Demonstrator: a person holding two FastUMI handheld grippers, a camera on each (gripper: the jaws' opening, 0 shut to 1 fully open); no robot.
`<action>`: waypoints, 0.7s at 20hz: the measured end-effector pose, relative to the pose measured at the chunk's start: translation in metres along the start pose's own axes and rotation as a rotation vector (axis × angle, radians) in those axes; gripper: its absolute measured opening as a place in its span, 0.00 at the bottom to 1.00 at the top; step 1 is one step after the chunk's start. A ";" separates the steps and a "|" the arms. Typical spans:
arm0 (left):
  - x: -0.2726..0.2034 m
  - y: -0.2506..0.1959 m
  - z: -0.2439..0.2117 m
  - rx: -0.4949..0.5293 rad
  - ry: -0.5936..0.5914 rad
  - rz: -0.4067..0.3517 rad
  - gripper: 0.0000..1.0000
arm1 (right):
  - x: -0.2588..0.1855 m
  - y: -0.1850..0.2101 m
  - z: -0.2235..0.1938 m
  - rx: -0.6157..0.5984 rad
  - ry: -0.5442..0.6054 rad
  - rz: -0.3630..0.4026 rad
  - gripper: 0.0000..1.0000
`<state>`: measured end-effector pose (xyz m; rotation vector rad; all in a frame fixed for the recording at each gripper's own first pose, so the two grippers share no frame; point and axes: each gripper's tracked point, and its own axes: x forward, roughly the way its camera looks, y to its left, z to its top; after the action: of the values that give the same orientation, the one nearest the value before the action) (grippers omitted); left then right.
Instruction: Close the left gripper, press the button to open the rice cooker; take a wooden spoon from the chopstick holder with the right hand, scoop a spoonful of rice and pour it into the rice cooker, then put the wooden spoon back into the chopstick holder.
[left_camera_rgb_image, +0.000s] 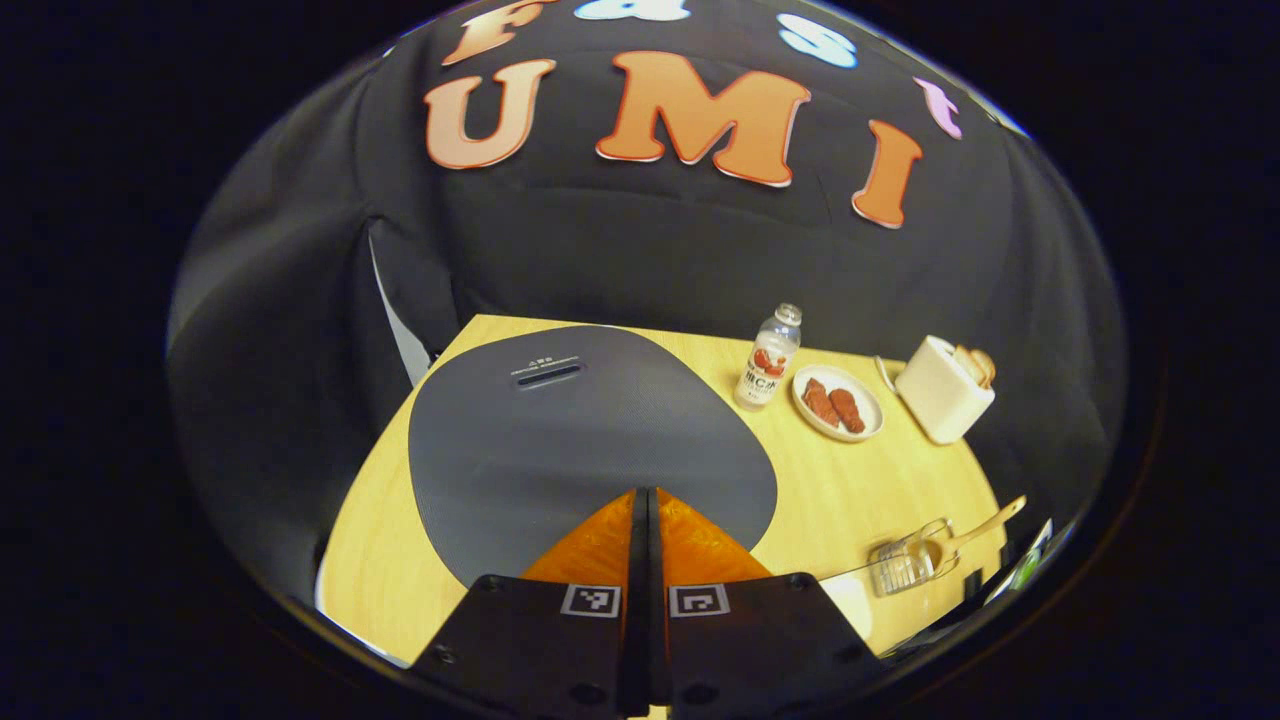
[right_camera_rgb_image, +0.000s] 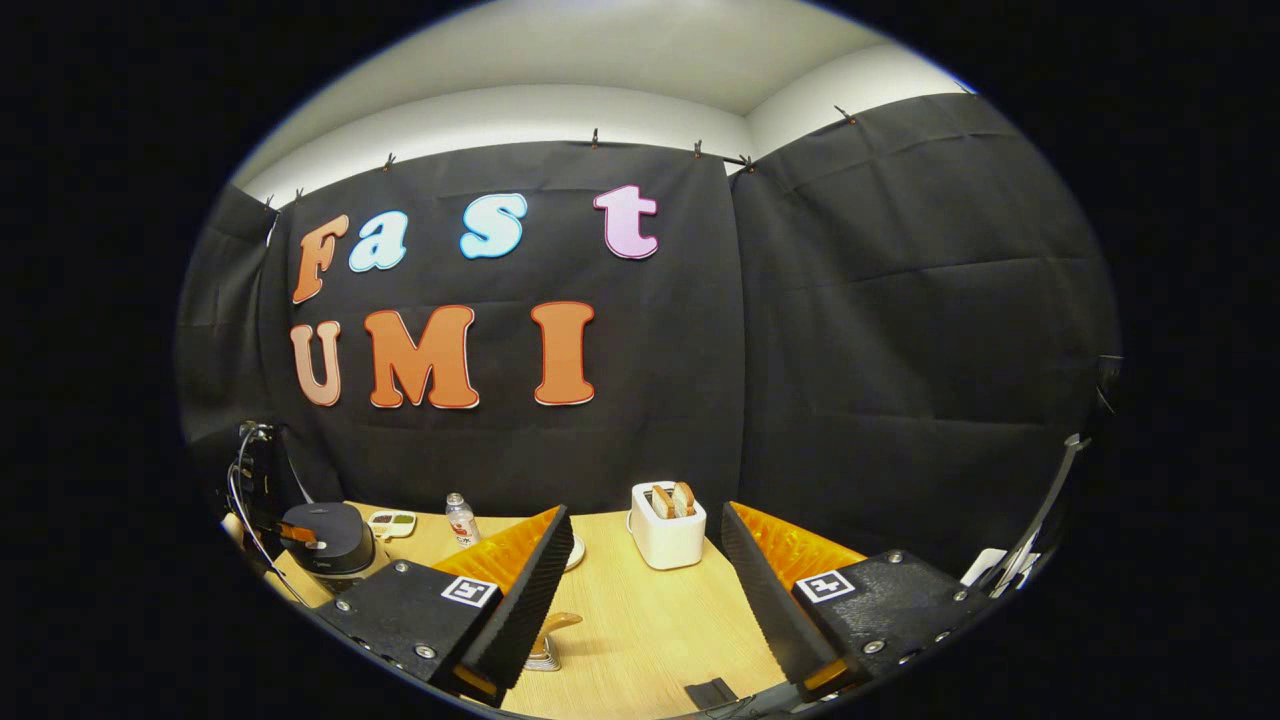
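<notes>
**Rice cooker lid down, spoon untouched: handling notes before the press**

Bench (left_camera_rgb_image: 880, 500): pale wood, flat and hard, carrying everything I list below.

Rice cooker (left_camera_rgb_image: 590, 440): the largest item, directly under my left hand-held gripper (left_camera_rgb_image: 645, 510) in the left gripper view; its grey lid is down. I judge it heavy and rigid, unlikely to slide under a downward push. The lid looks smooth and slightly domed, so a tip could skid; the press belongs square on the button, which I cannot make out from here. In the right gripper view the cooker sits far left on the bench, well apart from my right hand.

Left hand-held gripper: clenched, the two fingers meeting edge to edge with nothing between them, poised over the near part of the lid. Whether it touches the lid I cannot tell.

Right hand-held gripper (right_camera_rgb_image: 640, 580): released, fingers spread wide, holding nothing, hovering above the bench with the toaster (right_camera_rgb_image: 668, 525) beyond the gap.

Chopstick holder (left_camera_rgb_image: 908, 565): a small clear rack near the bench's right edge, judged light and liable to tip or drag.

Wooden spoon (left_camera_rgb_image: 985, 527): resting in the holder, handle angled up and outward. Stiff, light, not fragile; I would grip mid-handle, across its width, and lift along its slant.
</notes>
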<state>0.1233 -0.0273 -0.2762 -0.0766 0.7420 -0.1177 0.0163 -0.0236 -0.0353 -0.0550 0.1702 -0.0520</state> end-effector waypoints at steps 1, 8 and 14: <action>-0.004 0.006 0.004 -0.014 -0.010 0.007 0.05 | -0.002 -0.002 0.000 0.004 0.000 0.000 0.93; 0.003 -0.014 -0.016 0.041 0.047 -0.055 0.06 | -0.004 -0.002 -0.006 0.009 0.015 0.000 0.93; 0.004 -0.014 -0.027 0.105 0.128 -0.083 0.02 | -0.001 0.004 -0.011 -0.004 0.020 0.014 0.93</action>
<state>0.1063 -0.0429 -0.2973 0.0005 0.8592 -0.2425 0.0139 -0.0199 -0.0462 -0.0574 0.1904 -0.0387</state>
